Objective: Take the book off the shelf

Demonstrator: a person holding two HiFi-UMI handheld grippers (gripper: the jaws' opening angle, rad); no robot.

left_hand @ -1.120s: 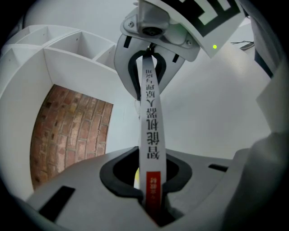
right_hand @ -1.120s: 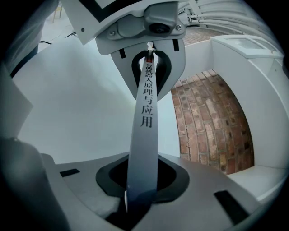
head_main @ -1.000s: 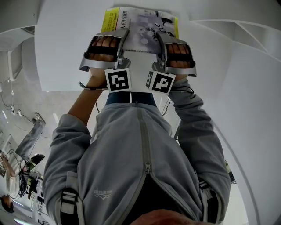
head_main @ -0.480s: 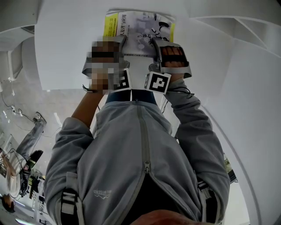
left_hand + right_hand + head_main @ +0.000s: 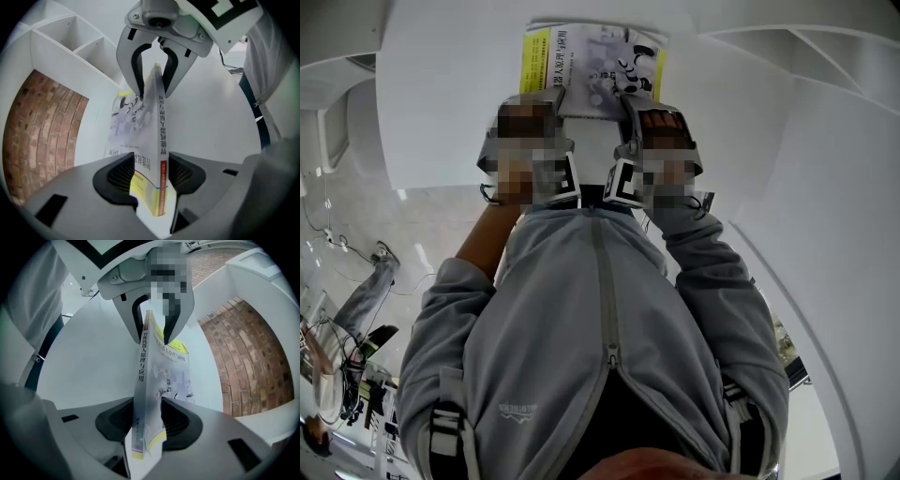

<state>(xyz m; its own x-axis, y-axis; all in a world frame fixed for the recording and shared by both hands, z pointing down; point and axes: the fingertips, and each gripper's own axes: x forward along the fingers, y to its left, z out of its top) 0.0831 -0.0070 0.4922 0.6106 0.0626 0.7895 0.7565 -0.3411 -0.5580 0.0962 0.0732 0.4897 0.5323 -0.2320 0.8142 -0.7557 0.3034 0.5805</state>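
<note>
While both grippers' (image 5: pixel 149 174) (image 5: pixel 149 420) jaws just opened, the book (image 5: pixel 592 64) sits between them.

Chinese characters run down the spine of the book (image 5: pixel 139 376): the right gripper view shows 人原理与应用, the left gripper view 智能机器人原理. Its cover print and the small chest lettering on the grey jacket (image 5: pixel 581 328) are illegible.

- The book (image 5: pixel 595 66) lies on the table (image 5: pixel 441 103).
- The left tongs (image 5: pixel 152 171) straddle the book's near left edge.
- The right tongs (image 5: pixel 150 420) straddle the book's near right edge, facing the left tongs.
- Both pairs of jaws have just been opening.
- Shelf compartments (image 5: pixel 70 40) and a brick wall (image 5: pixel 42 136) stand beyond the book's far end.
</note>
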